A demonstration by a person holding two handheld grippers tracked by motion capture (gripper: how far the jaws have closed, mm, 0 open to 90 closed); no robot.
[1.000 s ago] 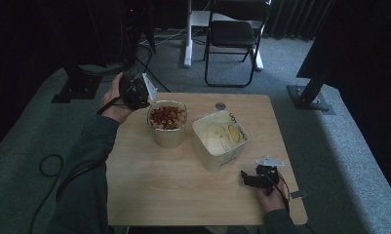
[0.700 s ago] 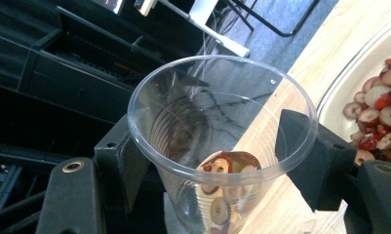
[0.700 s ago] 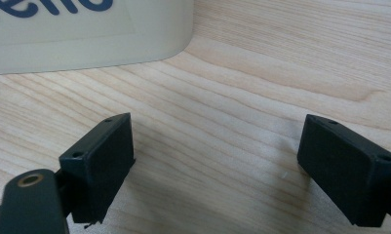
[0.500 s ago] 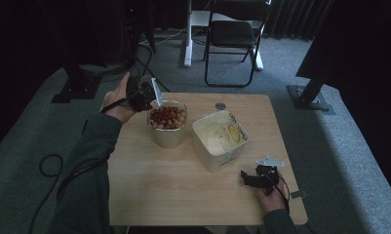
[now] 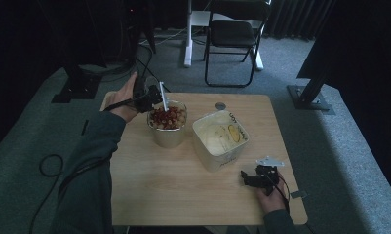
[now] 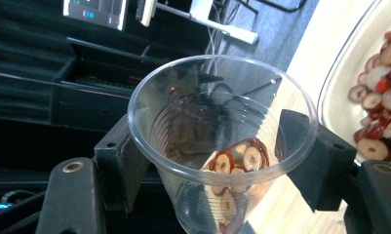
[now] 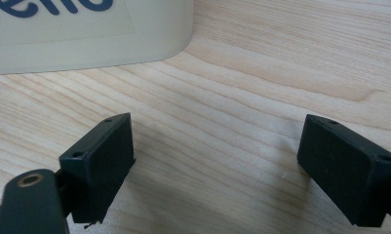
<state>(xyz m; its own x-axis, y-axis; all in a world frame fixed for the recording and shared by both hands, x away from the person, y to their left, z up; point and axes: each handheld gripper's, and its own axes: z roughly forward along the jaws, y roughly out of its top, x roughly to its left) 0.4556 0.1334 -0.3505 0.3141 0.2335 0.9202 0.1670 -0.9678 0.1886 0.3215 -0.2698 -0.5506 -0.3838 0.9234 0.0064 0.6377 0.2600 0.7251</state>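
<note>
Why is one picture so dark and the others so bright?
The high view is dim: black curtains and grey floor ring the wooden table, and only the tabletop catches light. The left gripper view is bright close up, with glare on the clear cup. The right gripper view is evenly lit, but the black jaws at the bottom look soft and blurry.

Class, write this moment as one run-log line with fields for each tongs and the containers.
left tongs: shut on clear cup, tilted beside date bowl | right tongs: open, empty, on table | cream tub: untouched
</note>
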